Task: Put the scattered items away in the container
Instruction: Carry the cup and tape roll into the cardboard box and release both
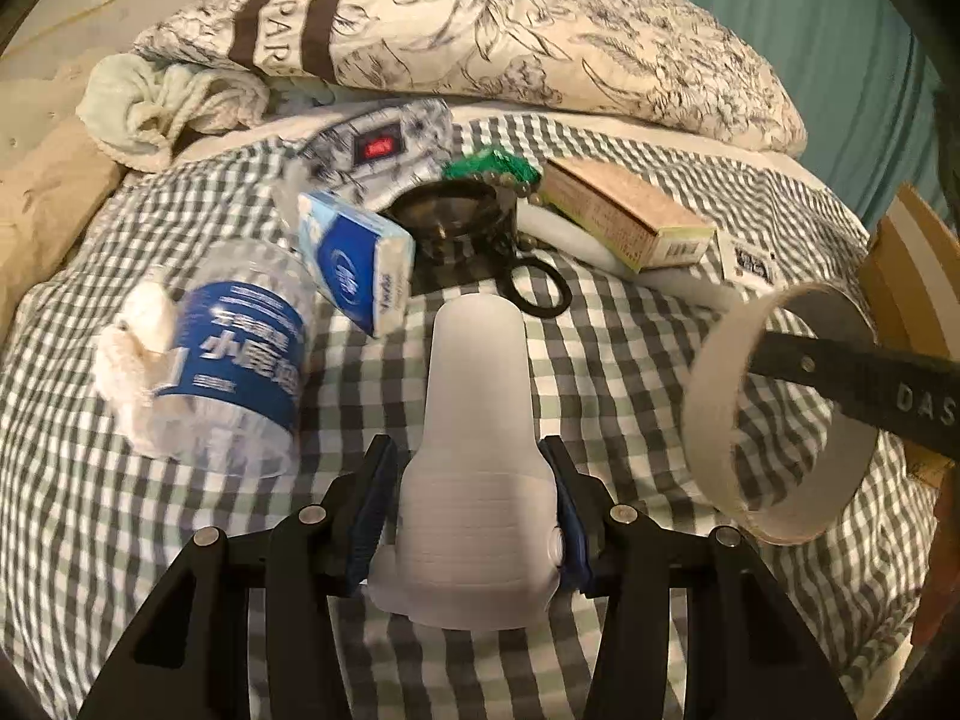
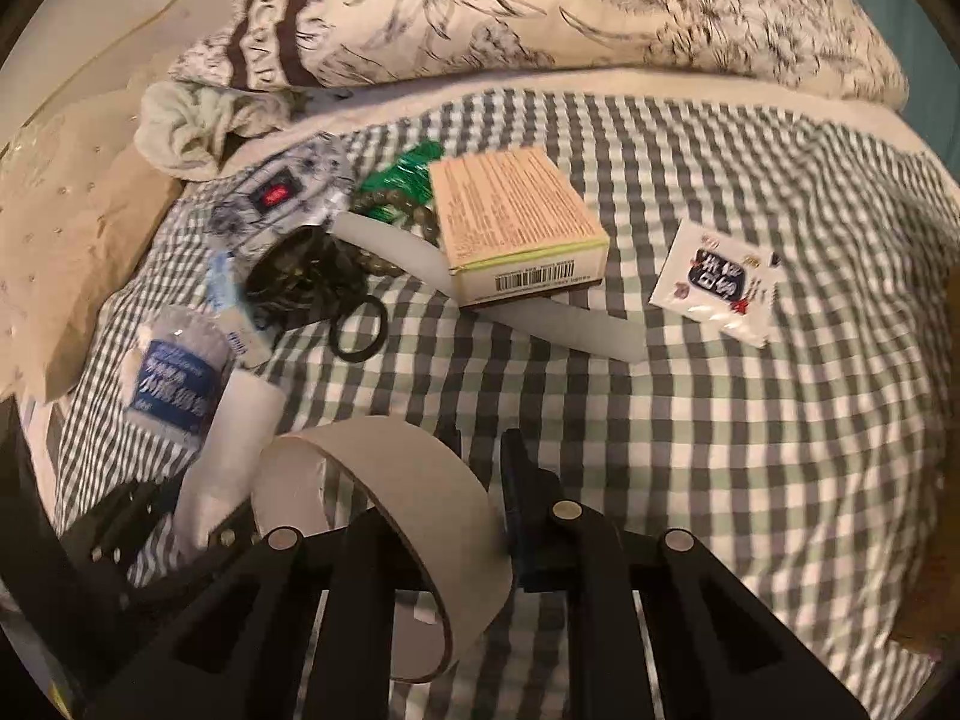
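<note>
The left gripper (image 1: 474,498) is clamped on a frosted cup (image 1: 477,450) that points forward over the checked blanket (image 1: 600,372). The right gripper (image 2: 480,480) holds a cardboard ring (image 2: 384,540), one finger inside the loop and one outside. Just left of the cup lies a bottle (image 1: 234,348) with a white wad (image 1: 135,348) against it; beyond that, a tissue pack (image 1: 360,264). Ahead of the cup sit a hair tie (image 1: 540,291) and a dark pot (image 1: 462,222), with green beads (image 1: 492,165) and a box (image 1: 624,210) behind. A sachet (image 2: 717,282) lies ahead-right of the right gripper. Farthest back is a pillow (image 1: 480,30).
</note>
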